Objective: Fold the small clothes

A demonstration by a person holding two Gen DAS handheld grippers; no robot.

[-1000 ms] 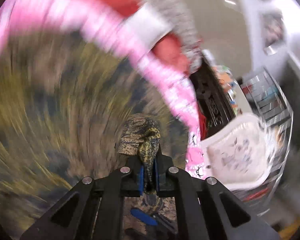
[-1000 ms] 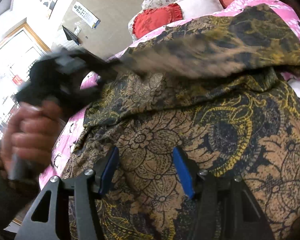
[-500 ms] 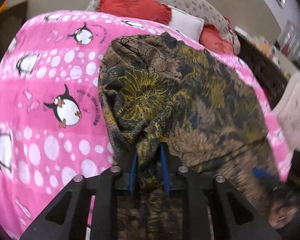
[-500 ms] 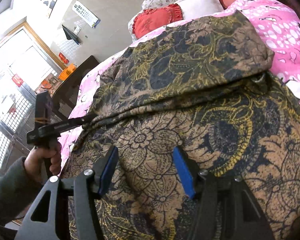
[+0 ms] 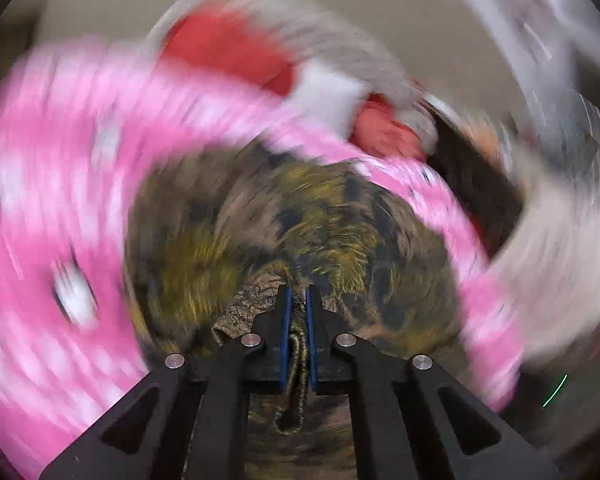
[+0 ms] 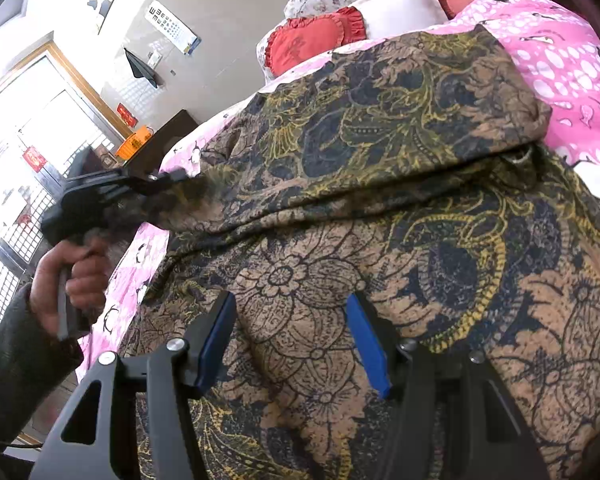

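A brown, navy and yellow floral garment (image 6: 380,140) lies on the pink penguin bedspread (image 6: 572,60), its far part folded over the near part. My right gripper (image 6: 290,298) is open and rests on the near layer, with a hump of cloth between its blue pads. My left gripper (image 6: 172,178), in a person's hand (image 6: 72,272), is at the fold's left corner. In the blurred left wrist view its jaws (image 5: 296,292) are closing tight on a bunched edge of the garment (image 5: 300,232).
Red and white pillows (image 6: 308,40) lie at the head of the bed against a flowered cushion. A dark cabinet (image 6: 168,136) and a glass door stand beyond the left side of the bed. Bare bedspread (image 5: 60,160) shows on both sides of the garment.
The left gripper carried the cloth over into a fold, sank to the left, and now has risen a little, moving fast with the corner. The right gripper has not moved.
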